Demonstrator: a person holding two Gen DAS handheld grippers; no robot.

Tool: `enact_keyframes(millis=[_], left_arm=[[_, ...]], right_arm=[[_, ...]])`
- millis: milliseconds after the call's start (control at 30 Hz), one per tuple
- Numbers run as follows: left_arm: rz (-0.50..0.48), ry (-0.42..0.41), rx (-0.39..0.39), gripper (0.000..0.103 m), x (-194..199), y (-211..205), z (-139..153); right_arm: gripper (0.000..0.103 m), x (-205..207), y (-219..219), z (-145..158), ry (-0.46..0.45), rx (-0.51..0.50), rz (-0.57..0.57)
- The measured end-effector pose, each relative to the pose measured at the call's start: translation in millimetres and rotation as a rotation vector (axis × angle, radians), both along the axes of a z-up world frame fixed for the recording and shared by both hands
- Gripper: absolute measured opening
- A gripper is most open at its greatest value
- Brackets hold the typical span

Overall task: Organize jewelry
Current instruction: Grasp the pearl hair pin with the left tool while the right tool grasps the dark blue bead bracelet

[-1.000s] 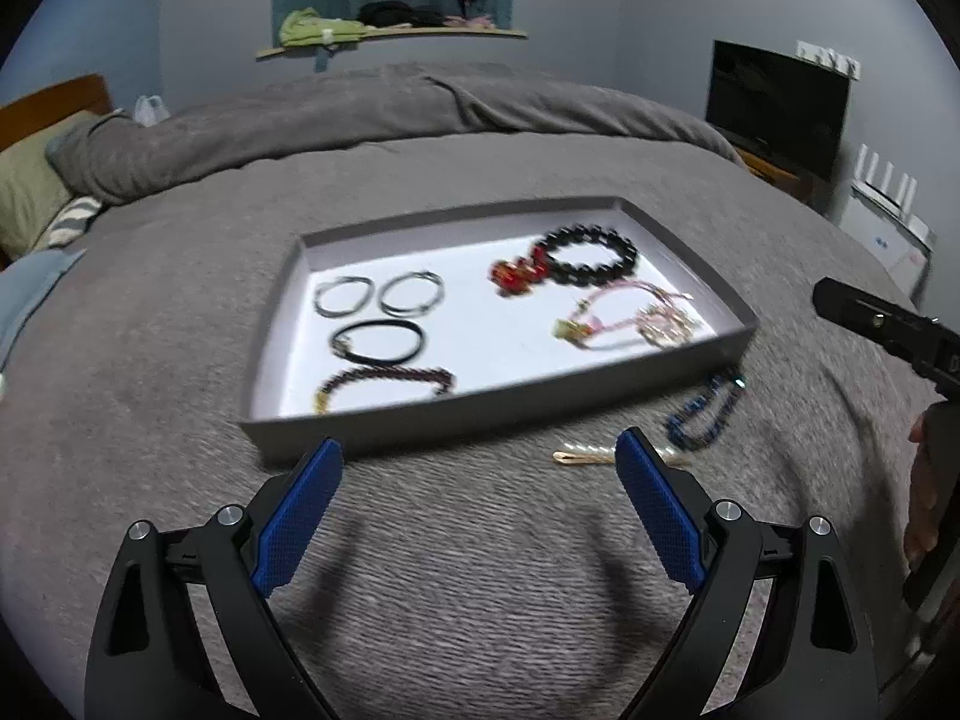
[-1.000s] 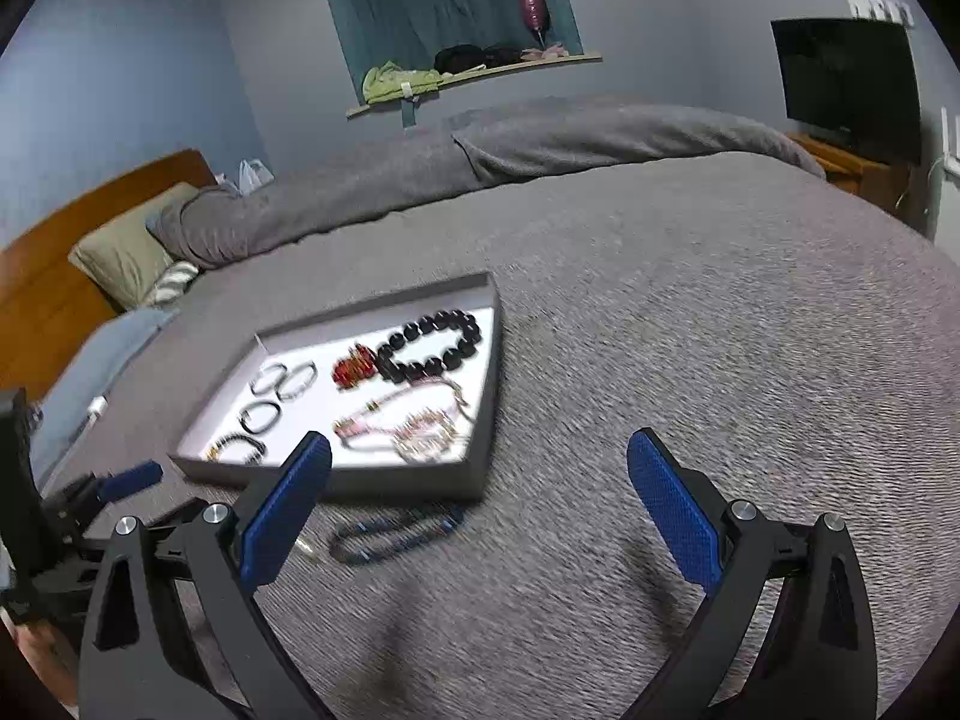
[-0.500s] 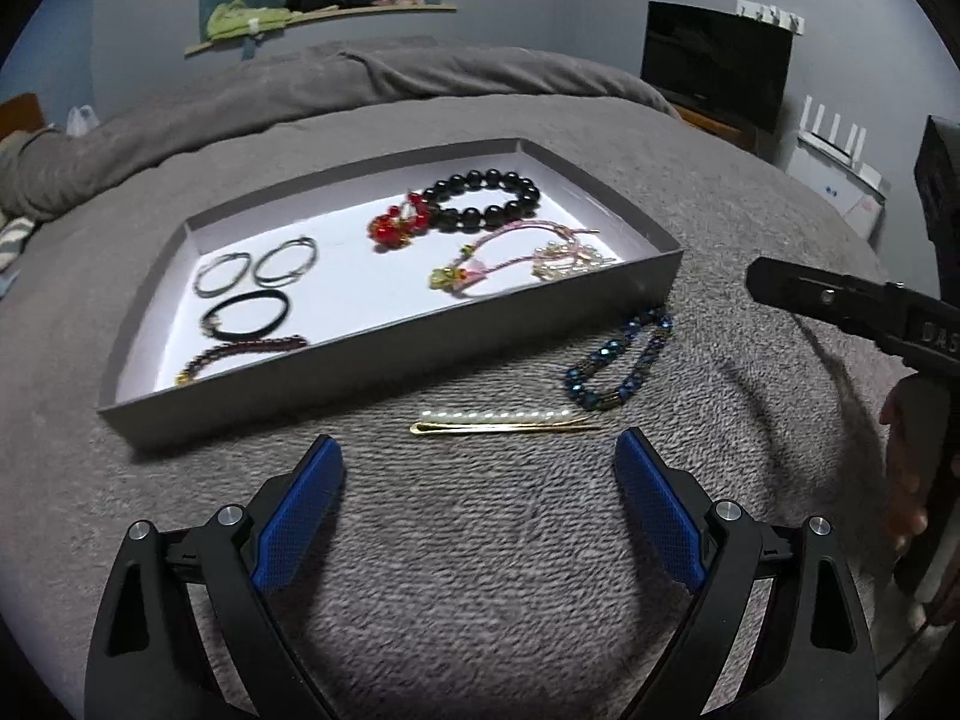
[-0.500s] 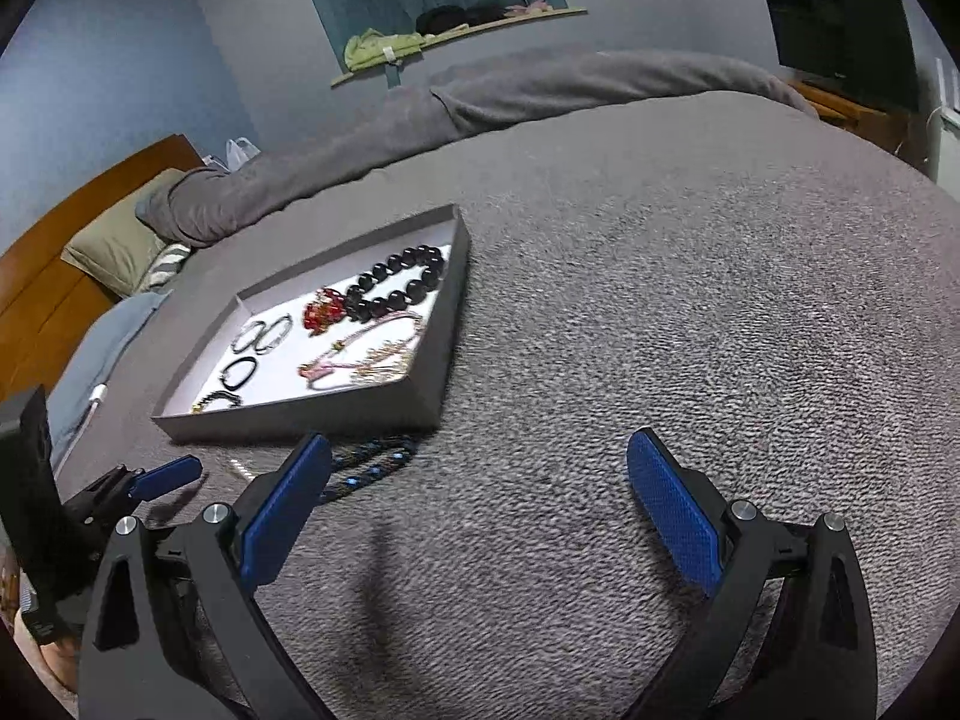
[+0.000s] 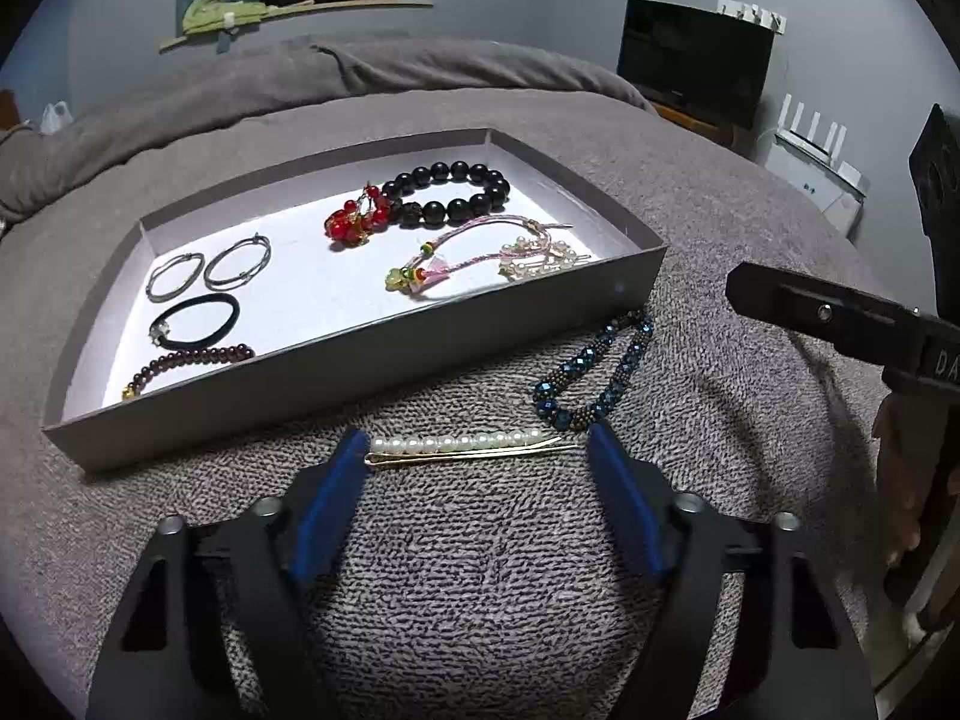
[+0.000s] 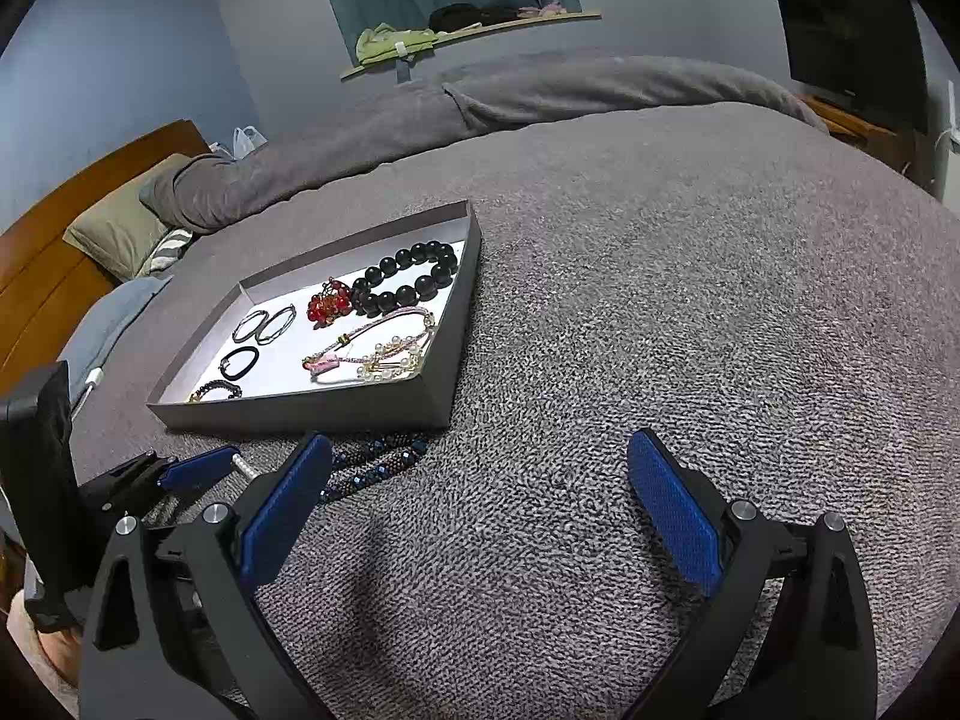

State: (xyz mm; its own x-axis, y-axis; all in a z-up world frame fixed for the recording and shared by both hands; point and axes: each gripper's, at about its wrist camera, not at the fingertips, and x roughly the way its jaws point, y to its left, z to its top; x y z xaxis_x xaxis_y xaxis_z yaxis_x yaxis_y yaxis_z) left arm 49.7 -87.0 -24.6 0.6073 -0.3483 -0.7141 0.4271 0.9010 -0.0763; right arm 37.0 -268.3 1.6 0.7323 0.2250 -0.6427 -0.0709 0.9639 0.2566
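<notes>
1. The left gripper [image 5: 477, 450] is down on the grey knitted bed cover [image 5: 480, 570], its blue-padded jaws closing around the gold hairpin with a row of white pearls [image 5: 468, 445]. The pin lies crosswise between the pads, which sit right at its two ends; whether they press on it yet, I cannot tell.
2. At about 1 o'clock from the pin, just beside it, lies the dark blue and bronze beaded bracelet [image 5: 591, 375], flat on the cover and outside the tray.
3. At 12 o'clock stands the shallow grey cardboard tray with a white floor [image 5: 360, 384], its near wall close to the pin.
4. Inside, at the tray's 1 o'clock: the black round-bead bracelet [image 5: 450, 192], touching the red glass-bead cluster [image 5: 354, 222] on its left.
5. Towards 4 o'clock in the tray: the pink cord bracelet with pearl charms [image 5: 492, 252].
6. On the tray's 9 o'clock side: two thin silver hoops [image 5: 210, 267], then the black elastic hair tie [image 5: 198, 321], then the dark red beaded bracelet [image 5: 192, 363] nearest the front wall.
7. The right gripper [image 6: 480, 474] hovers over bare cover, jaws spread wide, nothing between them, with the blue bracelet by its left pad.
</notes>
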Motion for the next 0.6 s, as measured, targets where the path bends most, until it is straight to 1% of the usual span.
enact_keyframes(millis=[167, 300, 367, 400, 467, 500, 567, 600], left_arm=[[-0.006, -0.003, 0.0, 0.071, -1.3, 1.0, 0.6], [-0.003, -0.024, 0.034, 0.071, -9.2, 6.8, 4.6], [0.005, -0.035, 0.049, 0.071, -12.2, 12.0, 7.6], [0.013, -0.039, 0.061, 0.071, -13.5, 15.4, 8.9], [0.04, -0.042, 0.083, 0.071, -14.4, 25.3, 12.1], [0.048, -0.041, 0.083, 0.071, -14.1, 27.6, 13.0], [0.07, -0.033, 0.075, 0.071, -13.0, 37.9, 15.4], [0.079, -0.029, 0.07, 0.071, -12.2, 42.6, 16.2]], right_arm=[[0.097, 1.9, 6.1, -6.0, 0.006, -0.028, 0.018], [0.093, 2.9, 13.1, -11.2, 0.015, -0.052, 0.035], [0.087, 2.5, 17.6, -13.3, 0.016, -0.069, 0.042], [0.085, 2.7, 21.5, -14.6, 0.016, -0.086, 0.049], [0.074, 3.2, 27.0, -15.8, 0.015, -0.106, 0.06], [0.071, 3.8, 29.5, -16.1, 0.014, -0.112, 0.063], [0.06, 5.4, 32.4, -16.2, 0.018, -0.105, 0.073], [0.057, 6.4, 34.1, -16.5, 0.021, -0.103, 0.077]])
